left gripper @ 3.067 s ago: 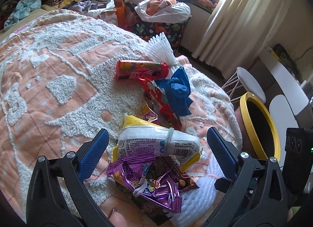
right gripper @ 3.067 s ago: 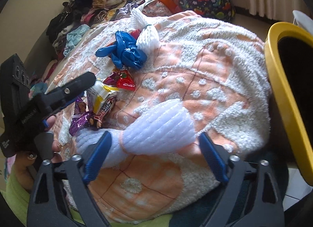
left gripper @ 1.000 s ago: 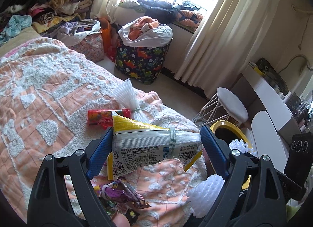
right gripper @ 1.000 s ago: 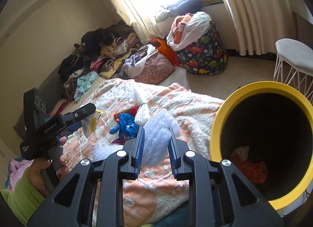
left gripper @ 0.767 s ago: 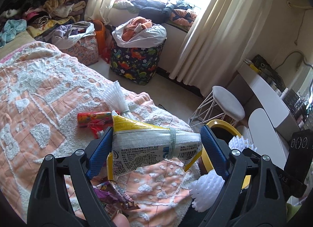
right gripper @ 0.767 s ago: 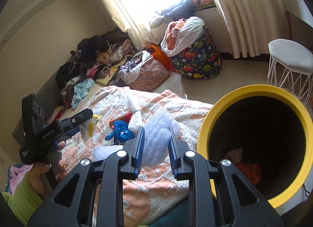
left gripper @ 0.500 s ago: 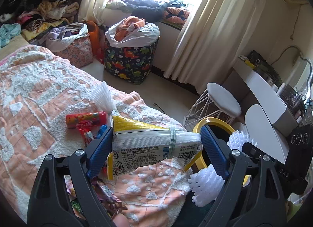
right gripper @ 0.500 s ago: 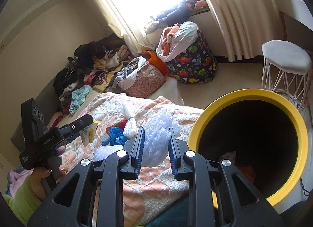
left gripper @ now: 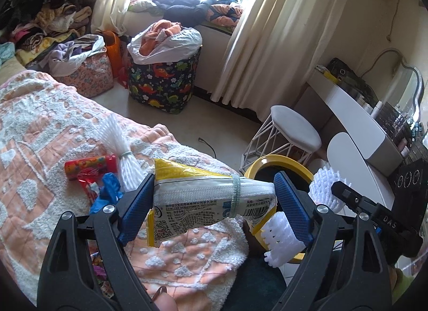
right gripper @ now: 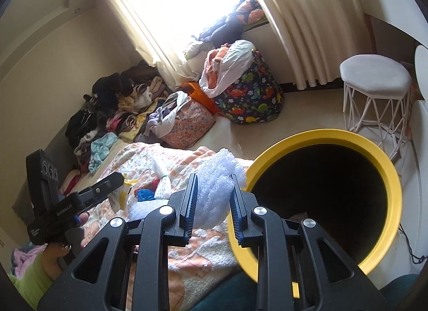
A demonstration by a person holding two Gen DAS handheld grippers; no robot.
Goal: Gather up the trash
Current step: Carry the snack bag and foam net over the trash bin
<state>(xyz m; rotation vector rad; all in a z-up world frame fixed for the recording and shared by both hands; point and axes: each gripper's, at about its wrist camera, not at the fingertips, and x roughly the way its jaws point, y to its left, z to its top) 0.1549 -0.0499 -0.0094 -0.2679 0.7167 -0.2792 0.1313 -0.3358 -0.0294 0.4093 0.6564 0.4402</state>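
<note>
1. Left gripper [left gripper: 214,205] jaws spread wide but clamped on a yellow-and-white snack bag [left gripper: 203,204], blue pads pressing both ends; bag held crosswise, off the bed, rubber band round it.
2. Right gripper [right gripper: 214,204] jaws nearly together, pinching a white foam net [right gripper: 216,190] between the blue pads; foam bulges above and below the jaws.
3. Yellow-rimmed bin [right gripper: 321,198] sits on the floor just beside the bed corner, dark inside, something reddish at the bottom. In the right wrist view the foam net is at the bin's left rim, not inside.
4. In the left wrist view the bin [left gripper: 281,162] is partly hidden behind the bag and right pad; the right gripper's foam net [left gripper: 325,190] shows over its near rim.
5. Orange-and-white bedspread [left gripper: 53,129] carries the remaining trash: red candy tube [left gripper: 91,166], tied white foam net [left gripper: 120,147], blue crumpled glove-like item [left gripper: 107,193], red wrapper just beside it, more wrappers at the lower left behind the left finger.
6. Hand [right gripper: 72,236] in a green sleeve grips the left gripper's handle.
7. White wire stool [right gripper: 374,88] stands behind the bin; dinosaur-print bag [right gripper: 248,102] stuffed with clothes near the window; clothes pile along the wall.
</note>
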